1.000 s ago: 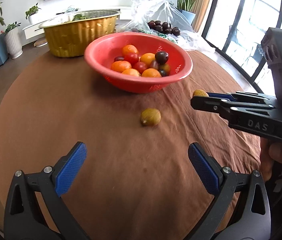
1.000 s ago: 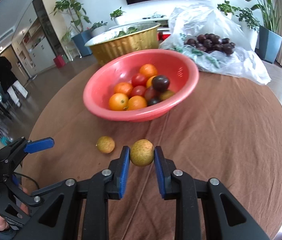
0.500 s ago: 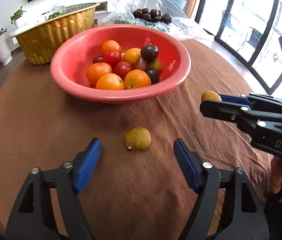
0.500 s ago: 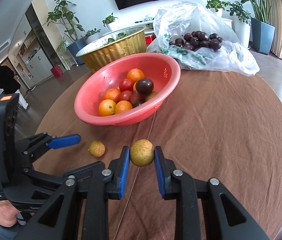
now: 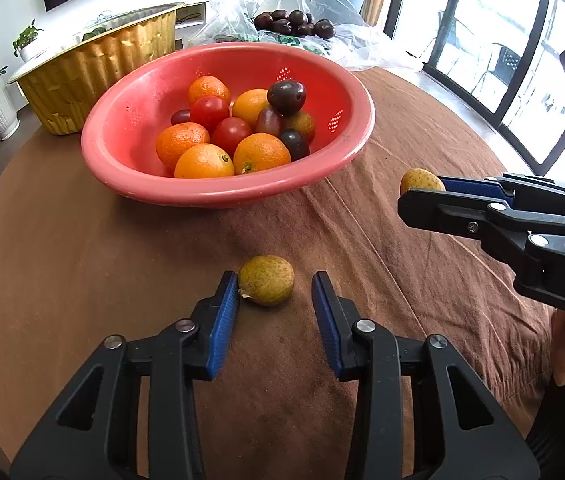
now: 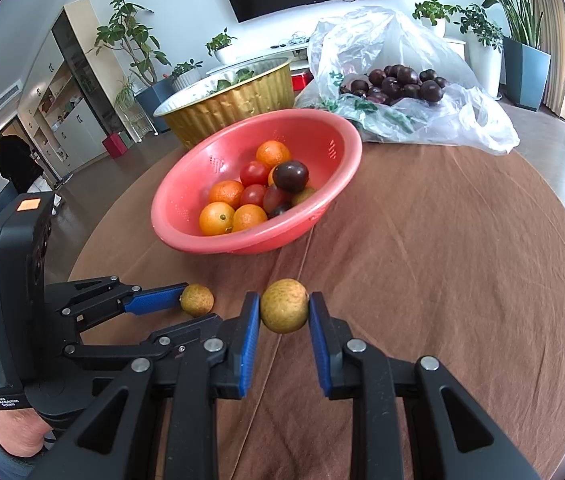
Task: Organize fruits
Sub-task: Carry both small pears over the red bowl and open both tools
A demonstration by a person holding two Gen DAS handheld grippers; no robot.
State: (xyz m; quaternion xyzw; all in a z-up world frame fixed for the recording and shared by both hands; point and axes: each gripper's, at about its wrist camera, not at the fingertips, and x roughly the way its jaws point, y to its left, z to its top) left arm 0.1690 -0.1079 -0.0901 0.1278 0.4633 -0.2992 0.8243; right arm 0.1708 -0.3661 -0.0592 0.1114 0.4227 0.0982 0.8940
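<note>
Left wrist view: the left gripper (image 5: 275, 294) is set around a loose longan (image 5: 266, 285) lying on the brown cloth (image 5: 82, 264). Its jaws have just been closing and stand narrow; the left pad is touching the fruit, while a gap is seen at the right pad, so no grip is made yet. The pick is judged in hand; full closure is called for next.

Right wrist view: a second longan (image 6: 284, 305) is clamped in the right gripper (image 6: 284, 312), raised short of the red bowl (image 6: 186, 184). A carry to that bowl is expected.
</note>
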